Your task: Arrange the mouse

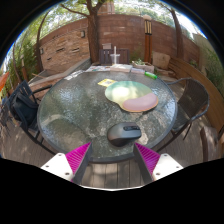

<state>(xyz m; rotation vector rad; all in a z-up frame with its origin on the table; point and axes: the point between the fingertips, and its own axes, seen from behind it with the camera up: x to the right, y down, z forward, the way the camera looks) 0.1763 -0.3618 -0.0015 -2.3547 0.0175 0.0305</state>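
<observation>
A dark grey computer mouse (124,134) lies on a round glass table (70,105), near the table's front edge. Beyond it, toward the table's middle, lies a pastel oval mouse mat (131,96). My gripper (113,156) is open and empty. Its pink-padded fingers (78,157) stand wide apart just short of the table's near edge, with the mouse just ahead of them and slightly to the right of the middle. Nothing is between the fingers.
Dark chairs stand at the table's left (22,100) and right (194,98). A yellow sheet (105,82) and a green item (151,74) lie on the table's far side. A brick wall (70,42) and a tree (95,25) are behind. Wooden decking (112,172) lies below.
</observation>
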